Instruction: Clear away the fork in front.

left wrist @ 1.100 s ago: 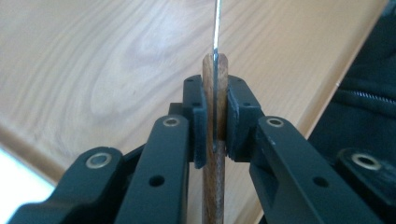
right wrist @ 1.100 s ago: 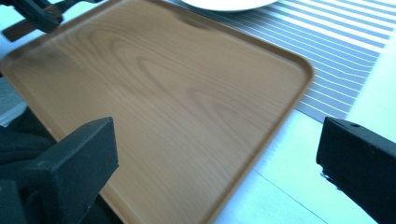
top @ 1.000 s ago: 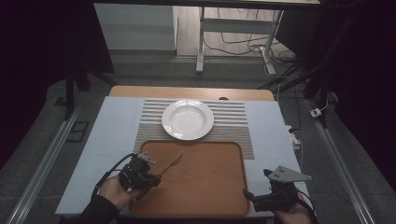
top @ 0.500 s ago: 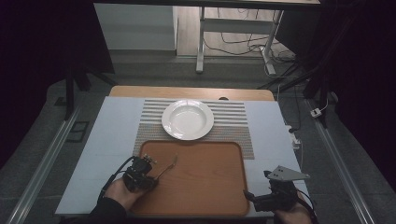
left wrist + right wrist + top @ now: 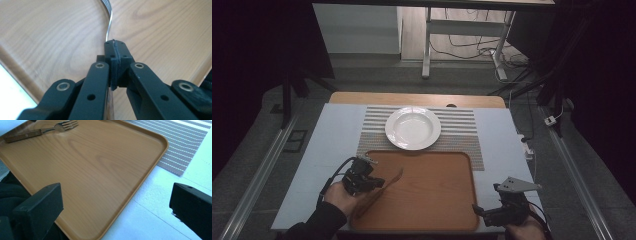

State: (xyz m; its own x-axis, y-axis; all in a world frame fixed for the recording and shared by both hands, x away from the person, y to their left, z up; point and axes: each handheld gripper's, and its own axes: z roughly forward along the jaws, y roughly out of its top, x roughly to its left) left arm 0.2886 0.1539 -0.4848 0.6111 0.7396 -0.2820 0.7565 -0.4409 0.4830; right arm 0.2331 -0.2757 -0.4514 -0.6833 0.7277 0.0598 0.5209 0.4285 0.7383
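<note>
Floor (image 5: 377,70): grey, dim at the sides.
Far desk (image 5: 462,27): pale legs, standing past the table.
Wires (image 5: 472,50): dark, lying loose under that desk.
Rails (image 5: 259,170): metal, running along both sides of the table.
Light: bright in the middle, very dark at the edges.

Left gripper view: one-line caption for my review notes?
Left gripper, fingers shut on a fork at its thin metal neck, above a wooden tray.
</note>
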